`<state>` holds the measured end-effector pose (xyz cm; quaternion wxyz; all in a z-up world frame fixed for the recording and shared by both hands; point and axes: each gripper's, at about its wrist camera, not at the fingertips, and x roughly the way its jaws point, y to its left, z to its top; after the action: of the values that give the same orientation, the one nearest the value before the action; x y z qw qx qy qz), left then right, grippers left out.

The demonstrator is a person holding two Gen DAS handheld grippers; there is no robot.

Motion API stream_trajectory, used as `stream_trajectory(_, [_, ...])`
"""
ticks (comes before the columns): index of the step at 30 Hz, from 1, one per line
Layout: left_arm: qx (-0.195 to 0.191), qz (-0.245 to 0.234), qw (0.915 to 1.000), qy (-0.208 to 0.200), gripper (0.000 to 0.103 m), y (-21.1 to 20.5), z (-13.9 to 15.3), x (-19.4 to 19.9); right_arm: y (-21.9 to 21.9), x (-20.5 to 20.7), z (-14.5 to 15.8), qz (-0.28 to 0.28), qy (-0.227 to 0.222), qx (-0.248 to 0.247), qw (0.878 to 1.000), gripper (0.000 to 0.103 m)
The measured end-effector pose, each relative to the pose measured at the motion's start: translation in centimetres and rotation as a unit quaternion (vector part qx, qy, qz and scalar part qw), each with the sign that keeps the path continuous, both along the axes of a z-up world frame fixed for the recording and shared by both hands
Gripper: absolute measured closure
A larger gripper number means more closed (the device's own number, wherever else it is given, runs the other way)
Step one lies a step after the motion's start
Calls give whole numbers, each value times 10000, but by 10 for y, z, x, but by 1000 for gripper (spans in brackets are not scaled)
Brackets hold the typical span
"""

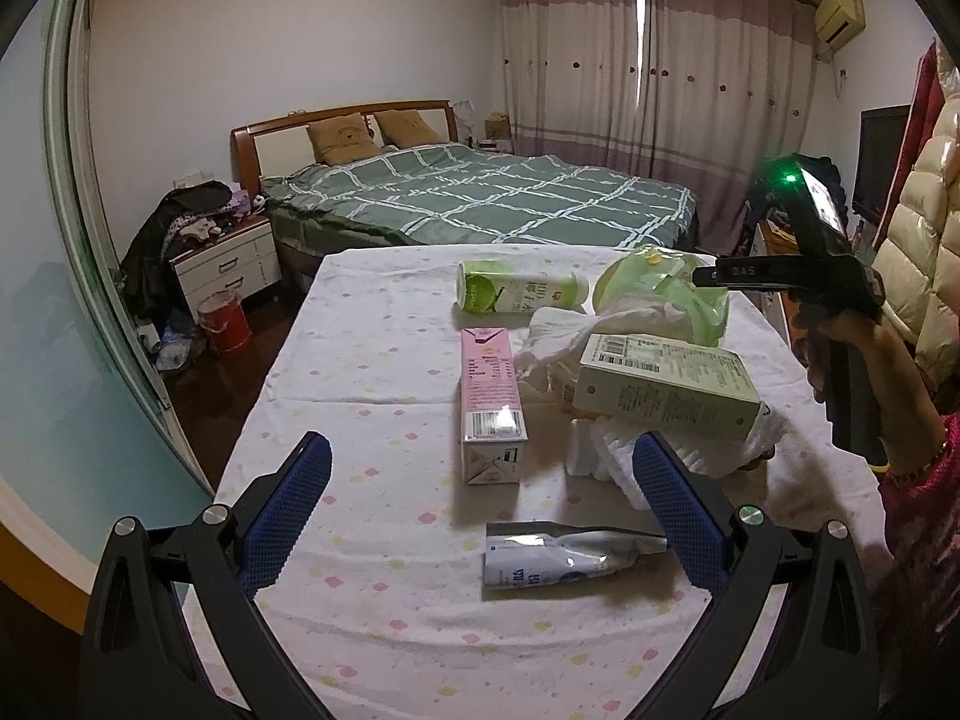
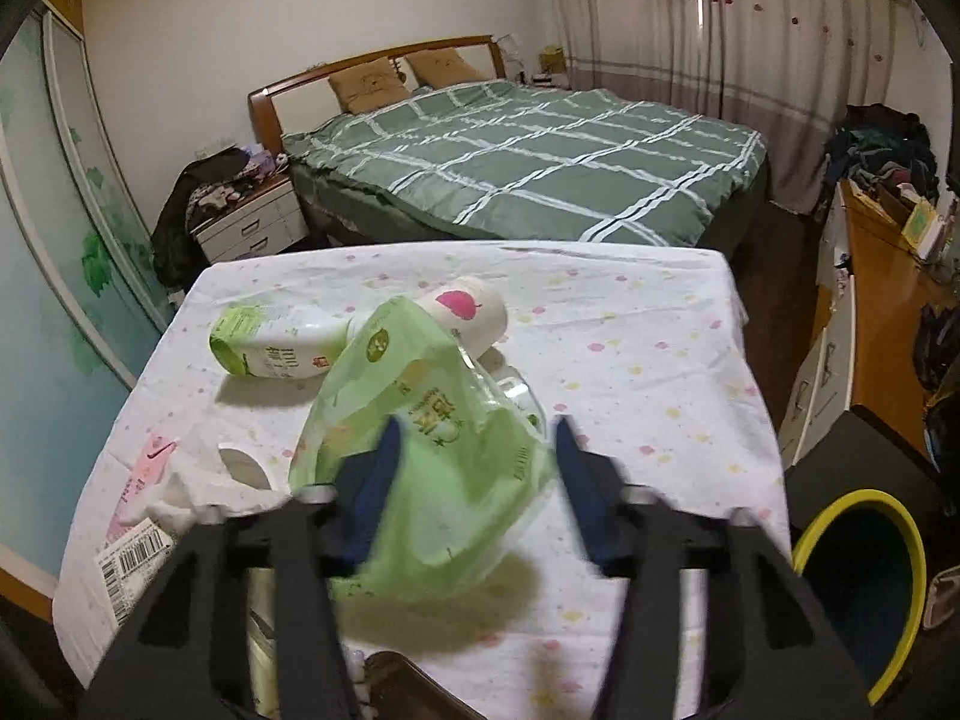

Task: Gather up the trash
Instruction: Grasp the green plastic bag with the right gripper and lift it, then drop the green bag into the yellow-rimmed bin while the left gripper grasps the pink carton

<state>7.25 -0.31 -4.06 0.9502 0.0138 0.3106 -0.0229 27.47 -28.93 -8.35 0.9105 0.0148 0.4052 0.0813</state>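
Observation:
Trash lies on a table with a white dotted cloth (image 1: 372, 372). My left gripper (image 1: 480, 474) is open and empty, low over the near part, with a pink carton (image 1: 489, 405) and a crushed silver pouch (image 1: 552, 552) between its fingers' lines. A pale green box (image 1: 666, 387) rests on crumpled white tissue (image 1: 630, 456). A green-white bottle (image 1: 519, 294) lies further back. My right gripper (image 2: 474, 474) straddles a light green plastic bag (image 2: 438, 462), jaws open around it; the bag is blurred. A cup with a pink apple lid (image 2: 468, 312) lies behind it.
A bin with a yellow rim (image 2: 864, 588) stands on the floor right of the table. A bed with a green checked cover (image 1: 480, 192) lies beyond the table. A red bucket (image 1: 225, 321) stands by a nightstand (image 1: 231, 261). A wooden dresser (image 2: 882, 312) is at right.

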Motion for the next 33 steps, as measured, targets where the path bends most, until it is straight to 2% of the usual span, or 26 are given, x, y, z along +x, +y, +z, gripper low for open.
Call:
stream_trajectory(1, [-4, -10, 10000, 10, 4, 0, 0, 0, 2, 2, 0, 1, -20, -42, 10000, 83])
stream_trajectory(5, [20, -40, 10000, 42, 4, -3, -2, 2, 0, -1, 6, 57, -66, 43, 10000, 94])
stream_trajectory(10, [12, -57, 10000, 23, 4, -4, -1, 3, -8, -15, 26, 2, -337, 263, 9991, 96])
stream_trajectory(14, [39, -114, 9999, 2, 4, -8, 0, 4, -24, -35, 53, -166, -715, 381, 9966, 96])
stream_trajectory(18, [45, -207, 9998, -11, 4, -14, 0, 4, -59, -62, 76, -489, -1072, 538, 9916, 96])
stream_trajectory(21, [43, -278, 9996, -2, 4, -18, -1, 4, -95, -85, 83, -919, -1242, 513, 9867, 96])
stream_trajectory(26, [44, -394, 9992, 2, 4, -27, -3, 4, -166, -124, 74, -1811, -1262, 417, 9744, 96])
stream_trajectory(33, [87, -596, 9982, 59, 4, -46, -6, 8, -254, -162, 16, -2958, -750, 288, 9519, 96])
